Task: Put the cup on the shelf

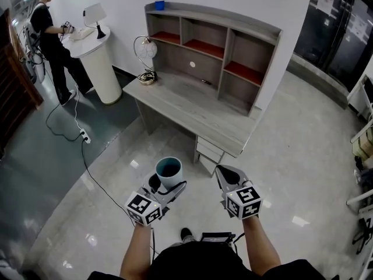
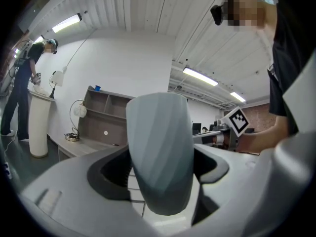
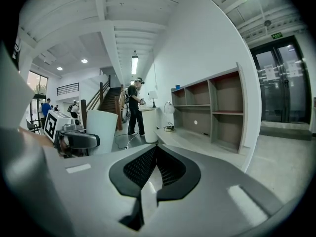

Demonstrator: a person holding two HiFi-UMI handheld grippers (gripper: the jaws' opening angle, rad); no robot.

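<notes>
A pale grey cup (image 1: 169, 172) with a dark teal inside stands upright between the jaws of my left gripper (image 1: 164, 186), which is shut on it. In the left gripper view the cup (image 2: 160, 152) fills the middle, pinched between the jaws. My right gripper (image 1: 227, 177) hangs beside it, shut and holding nothing; its jaws meet in the right gripper view (image 3: 154, 174). The grey shelf (image 1: 213, 51) with red-lined compartments stands on a desk (image 1: 192, 109) some way ahead, against the white wall. The shelf (image 3: 212, 107) also shows at the right in the right gripper view.
A globe lamp (image 1: 145, 51) and a coiled cable sit on the desk's left end. A small blue item (image 1: 159, 5) rests on the shelf top. A person (image 1: 49, 34) stands at a white round pedestal (image 1: 96, 57) at the far left. A cable and power strip (image 1: 84, 136) lie on the floor.
</notes>
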